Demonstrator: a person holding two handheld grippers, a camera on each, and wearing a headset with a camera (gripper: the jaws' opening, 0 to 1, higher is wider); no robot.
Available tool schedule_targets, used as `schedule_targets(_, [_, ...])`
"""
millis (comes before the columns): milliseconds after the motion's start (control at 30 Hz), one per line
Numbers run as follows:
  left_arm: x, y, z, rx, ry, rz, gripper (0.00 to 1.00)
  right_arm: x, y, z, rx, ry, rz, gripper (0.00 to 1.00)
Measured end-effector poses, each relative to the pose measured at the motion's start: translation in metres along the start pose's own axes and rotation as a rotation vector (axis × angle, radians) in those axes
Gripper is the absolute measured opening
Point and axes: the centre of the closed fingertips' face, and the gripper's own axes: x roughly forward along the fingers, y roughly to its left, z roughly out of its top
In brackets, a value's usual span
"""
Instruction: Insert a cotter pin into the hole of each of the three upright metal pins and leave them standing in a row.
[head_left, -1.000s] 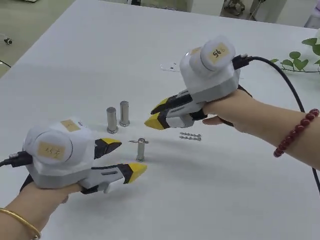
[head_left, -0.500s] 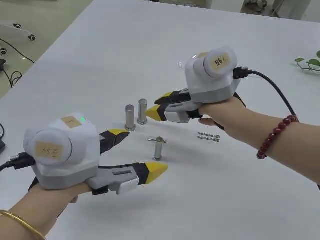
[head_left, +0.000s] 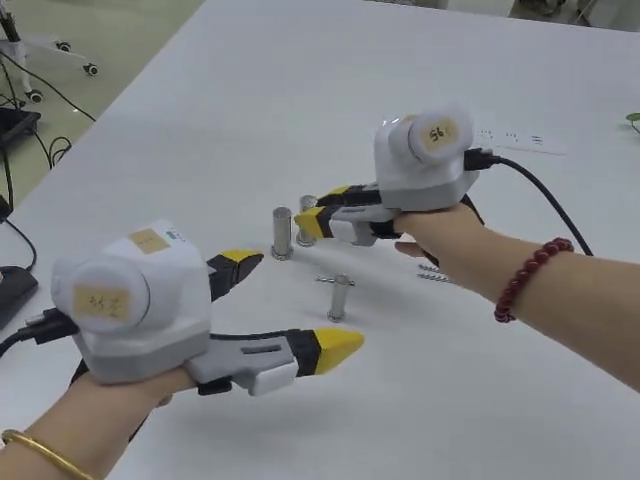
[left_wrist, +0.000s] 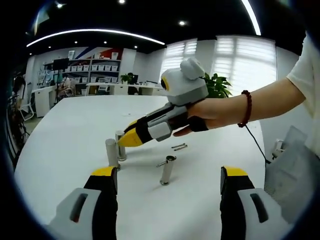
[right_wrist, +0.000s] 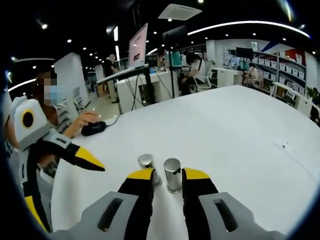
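Head view: the right gripper (head_left: 308, 222) has moved in on the two bare metal pins (head_left: 282, 232), which stand well in from the table's left edge. Its narrow jaws flank one; whether they grip it is unclear. The left gripper (head_left: 295, 305) hangs wide open near the fitted pin (head_left: 339, 297). The loose cotter pins (head_left: 432, 272) lie untouched, so one insertion looks done and two remain.

The white table (head_left: 250, 90) bears two bare upright metal pins (head_left: 282, 232), a third (head_left: 340, 297) cross-pinned, and loose cotter pins (left_wrist: 178, 147).
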Motion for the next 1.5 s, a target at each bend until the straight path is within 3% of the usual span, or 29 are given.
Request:
schedule_targets(200, [-0.003, -0.001, 0.003, 0.007, -0.019, 0.019, 0.88, 0.002, -0.002, 0.003, -0.006, -0.02, -0.014, 0.19])
schedule_targets(467, [-0.007, -0.002, 0.001, 0.008, -0.006, 0.024, 0.87, 0.004, -0.003, 0.003, -0.018, -0.041, -0.018, 0.15])
schedule_targets(833, [-0.011, -0.003, 0.005, 0.014, -0.016, 0.036, 0.86, -0.002, -0.003, 0.003, -0.032, -0.029, -0.041, 0.13])
schedule_targets(1100, [-0.013, -0.005, 0.007, 0.026, -0.016, 0.037, 0.85, -0.021, -0.001, -0.002, -0.07, -0.015, -0.026, 0.13])
schedule_targets(1167, [-0.012, -0.006, 0.007, 0.026, -0.015, 0.031, 0.85, -0.022, -0.003, -0.004, -0.078, -0.009, -0.008, 0.13])
schedule_targets(1500, [-0.011, -0.015, 0.007, 0.045, -0.004, 0.012, 0.86, -0.059, 0.009, -0.018, -0.142, 0.033, 0.067, 0.13])
